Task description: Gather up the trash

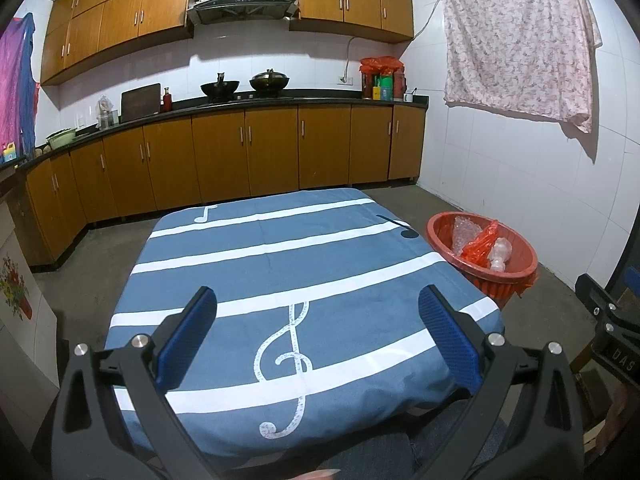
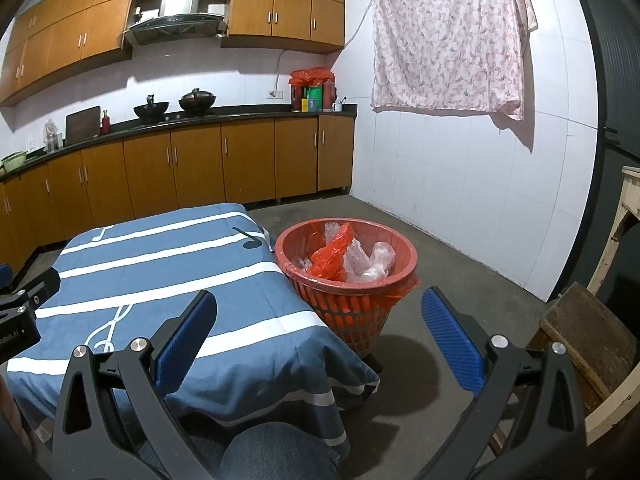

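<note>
A red plastic basket (image 2: 304,280) stands on the floor just right of the table, also in the left wrist view as the basket (image 1: 520,268). Inside lie a crumpled red plastic bag (image 2: 334,258) and clear bubble wrap (image 2: 370,260); the bag (image 1: 478,246) and wrap (image 1: 464,228) show from the left too. My left gripper (image 1: 318,300) hangs open above the near part of the blue cloth with nothing between its fingers. My right gripper (image 2: 320,306) is open and empty, held near the table's right corner, short of the basket.
The table wears a blue cloth with white stripes and music notes (image 1: 280,272). Brown kitchen cabinets (image 1: 240,152) run along the back wall under a dark counter. A wooden stool (image 2: 588,332) stands on the right. A person's knee in jeans (image 2: 276,456) shows below.
</note>
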